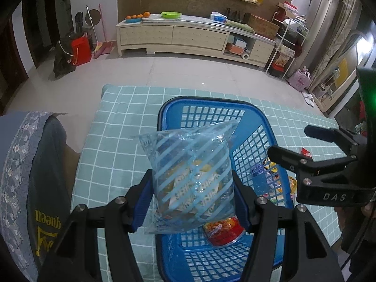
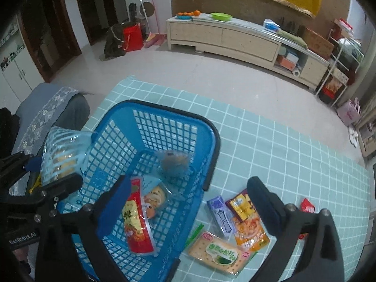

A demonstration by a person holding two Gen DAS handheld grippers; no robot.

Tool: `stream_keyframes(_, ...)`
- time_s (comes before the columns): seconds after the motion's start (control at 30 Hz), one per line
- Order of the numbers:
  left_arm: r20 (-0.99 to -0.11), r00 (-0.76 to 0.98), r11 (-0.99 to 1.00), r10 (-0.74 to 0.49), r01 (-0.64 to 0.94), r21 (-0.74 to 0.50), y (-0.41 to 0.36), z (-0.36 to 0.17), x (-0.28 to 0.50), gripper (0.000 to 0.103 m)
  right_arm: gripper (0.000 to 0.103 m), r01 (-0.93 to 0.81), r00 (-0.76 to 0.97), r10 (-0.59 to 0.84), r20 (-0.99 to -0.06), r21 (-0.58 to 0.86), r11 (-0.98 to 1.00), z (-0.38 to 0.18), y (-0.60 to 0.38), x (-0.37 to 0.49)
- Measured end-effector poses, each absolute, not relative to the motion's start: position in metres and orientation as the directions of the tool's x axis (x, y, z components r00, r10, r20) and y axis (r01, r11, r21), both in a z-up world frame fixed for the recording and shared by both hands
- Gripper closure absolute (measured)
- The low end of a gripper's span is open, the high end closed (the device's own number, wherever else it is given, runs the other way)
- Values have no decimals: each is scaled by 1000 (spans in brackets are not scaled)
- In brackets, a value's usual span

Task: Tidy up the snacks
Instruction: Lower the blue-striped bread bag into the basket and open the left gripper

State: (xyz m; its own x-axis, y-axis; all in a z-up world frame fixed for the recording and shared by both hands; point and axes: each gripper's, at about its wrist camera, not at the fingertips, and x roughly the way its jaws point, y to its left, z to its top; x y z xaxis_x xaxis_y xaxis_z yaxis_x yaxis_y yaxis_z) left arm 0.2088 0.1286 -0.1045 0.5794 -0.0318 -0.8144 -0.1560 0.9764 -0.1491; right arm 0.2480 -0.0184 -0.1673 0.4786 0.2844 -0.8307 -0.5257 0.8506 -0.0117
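My left gripper [image 1: 192, 197] is shut on a clear blue-striped snack bag [image 1: 190, 171] and holds it above the blue mesh basket [image 1: 211, 108]; the bag also shows in the right wrist view [image 2: 61, 155]. A red snack packet [image 2: 137, 225], a small pastry packet [image 2: 155, 199] and a round wrapped snack [image 2: 174, 162] lie in the basket [image 2: 169, 110]. My right gripper [image 2: 195, 209] is open and empty above the basket's right rim; it also shows in the left wrist view [image 1: 298, 143]. Right of the basket lie a cracker pack [image 2: 218, 253], a purple pack [image 2: 222, 216], an orange packet [image 2: 250, 232] and a red packet [image 2: 307, 206].
A teal checked cloth [image 2: 282, 155] covers the table. A grey chair with a patterned cover [image 1: 28, 176] stands at the table's left. A long cabinet [image 1: 174, 35] stands across the tiled floor.
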Motion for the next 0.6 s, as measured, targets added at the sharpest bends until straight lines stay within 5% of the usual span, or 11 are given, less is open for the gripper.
stream_keyframes(0.6,-827,556,987,-76,-75,-141,115,-137,261,43,3,-412,465,244,-851,36,911,-188,-55,271)
